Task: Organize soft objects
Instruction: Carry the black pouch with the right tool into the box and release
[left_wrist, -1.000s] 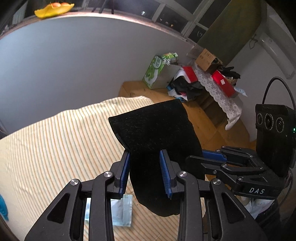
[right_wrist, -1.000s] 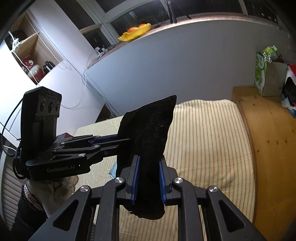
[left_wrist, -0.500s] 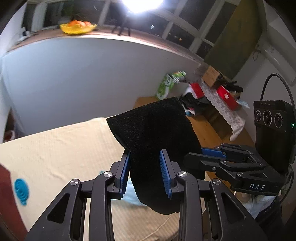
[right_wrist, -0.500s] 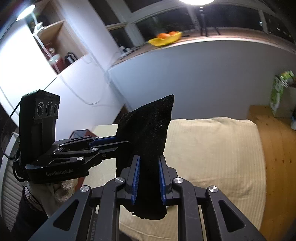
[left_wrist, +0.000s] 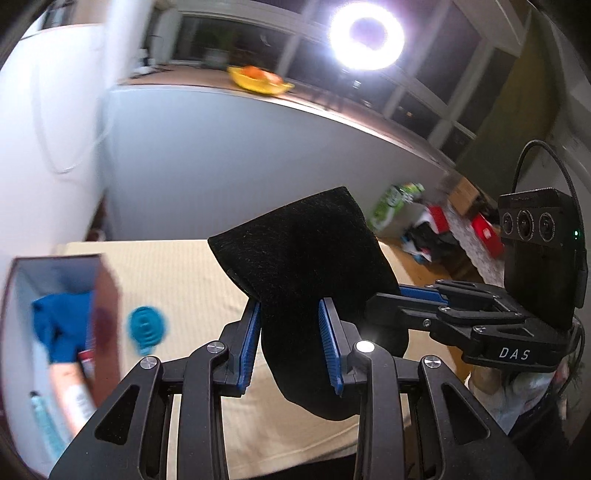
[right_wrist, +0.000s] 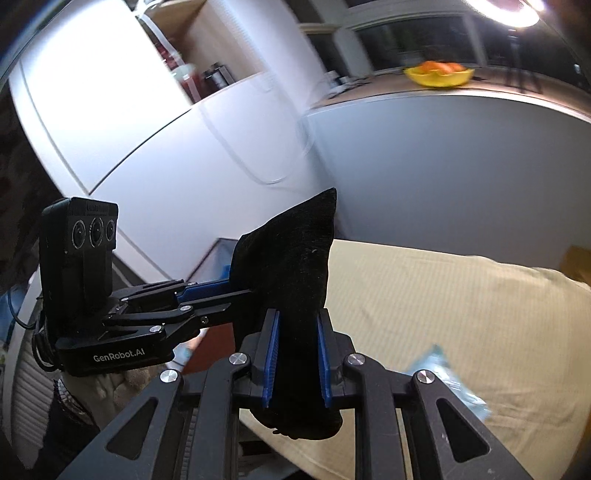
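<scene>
A folded black cloth (left_wrist: 306, 266) is held in the air between both grippers, above the yellow striped bed (left_wrist: 184, 280). My left gripper (left_wrist: 290, 332) is shut on its lower part, blue pads on both sides. My right gripper (right_wrist: 295, 347) is also shut on the black cloth (right_wrist: 291, 258). The right gripper shows in the left wrist view (left_wrist: 417, 295), entering the cloth from the right. The left gripper shows in the right wrist view (right_wrist: 207, 295), coming from the left.
An open box (left_wrist: 103, 295) with blue fabric (left_wrist: 59, 325) inside sits at the left. A teal round object (left_wrist: 147, 325) lies on the bed beside it. A clear plastic bag (right_wrist: 443, 373) lies on the bed. A wall stands behind; clutter (left_wrist: 436, 229) at far right.
Both grippers have swung left with the black cloth still clamped. The open box with blue fabric and the teal round object have come into the left wrist view.
</scene>
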